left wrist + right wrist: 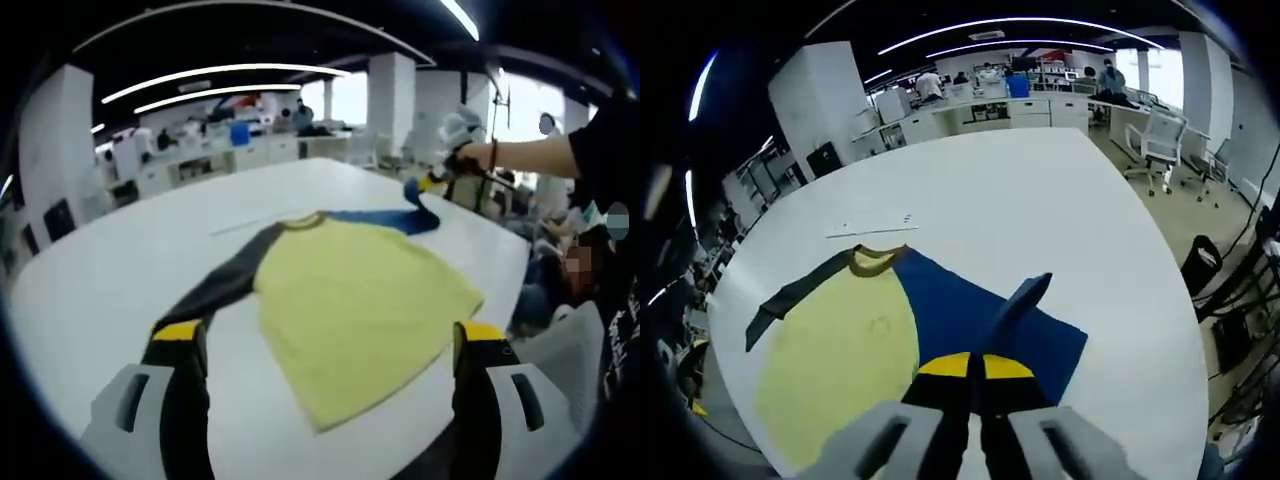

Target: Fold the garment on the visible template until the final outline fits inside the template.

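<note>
A yellow shirt [360, 300] with a grey sleeve [225, 280] and a blue sleeve [385, 218] lies spread on the white table [120, 270]. Its collar [303, 220] points away from the left gripper, and its hem lies nearest that gripper.

In the left gripper view, the left gripper [330, 345] hovers over the near edge of the table with its jaws spread wide and nothing between them. The grey sleeve runs toward its left jaw. The right gripper [440, 180] shows at the far right of the table, held by a hand [470, 155], pinching the end of the blue sleeve and lifting it off the table.

In the right gripper view, the right gripper [975, 368] has its yellow-tipped jaws pressed together on the blue sleeve [1015, 305], whose cuff end sticks up beyond the jaws. The blue fabric spreads flat on the table [1040, 200] beside the yellow body [835, 360]. The grey sleeve [800, 292] stretches out on the far side, and the collar [877, 260] lies near a thin marked strip [870, 225] on the table.

Desks, chairs [1155, 140] and people show in the room behind.
</note>
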`<action>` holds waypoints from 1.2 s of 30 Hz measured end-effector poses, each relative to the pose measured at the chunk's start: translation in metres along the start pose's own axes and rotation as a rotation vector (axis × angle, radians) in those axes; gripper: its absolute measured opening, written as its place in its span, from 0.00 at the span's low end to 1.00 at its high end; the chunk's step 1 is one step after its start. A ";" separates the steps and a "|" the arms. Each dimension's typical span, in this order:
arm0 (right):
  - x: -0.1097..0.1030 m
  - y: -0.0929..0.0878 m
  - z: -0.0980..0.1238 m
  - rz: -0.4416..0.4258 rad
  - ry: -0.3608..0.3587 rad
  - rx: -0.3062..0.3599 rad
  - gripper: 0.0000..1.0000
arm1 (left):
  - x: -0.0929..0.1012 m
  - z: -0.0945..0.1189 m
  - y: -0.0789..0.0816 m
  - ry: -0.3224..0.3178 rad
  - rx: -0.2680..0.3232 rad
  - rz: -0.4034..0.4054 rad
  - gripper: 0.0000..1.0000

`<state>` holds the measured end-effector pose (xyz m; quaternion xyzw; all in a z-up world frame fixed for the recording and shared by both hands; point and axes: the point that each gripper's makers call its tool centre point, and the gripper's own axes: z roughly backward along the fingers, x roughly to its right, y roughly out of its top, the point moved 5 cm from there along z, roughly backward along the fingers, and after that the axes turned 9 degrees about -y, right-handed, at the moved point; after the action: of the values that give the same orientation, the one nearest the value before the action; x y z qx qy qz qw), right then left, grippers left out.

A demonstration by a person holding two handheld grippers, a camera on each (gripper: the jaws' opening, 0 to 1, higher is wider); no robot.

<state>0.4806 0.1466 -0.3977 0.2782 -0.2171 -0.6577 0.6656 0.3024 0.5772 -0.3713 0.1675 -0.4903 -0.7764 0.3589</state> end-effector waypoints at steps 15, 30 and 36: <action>-0.044 0.010 -0.011 0.086 0.066 -0.011 0.00 | 0.003 0.000 -0.002 -0.009 -0.015 -0.001 0.99; -0.081 0.015 -0.018 0.150 0.114 -0.022 0.00 | 0.003 0.000 -0.005 -0.010 -0.025 0.001 0.99; -0.096 0.016 -0.020 0.169 0.134 -0.023 0.00 | 0.004 -0.001 -0.008 -0.015 -0.025 0.013 0.99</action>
<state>0.5012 0.2435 -0.3948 0.2947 -0.1872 -0.5816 0.7347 0.2974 0.5757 -0.3785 0.1539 -0.4841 -0.7815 0.3622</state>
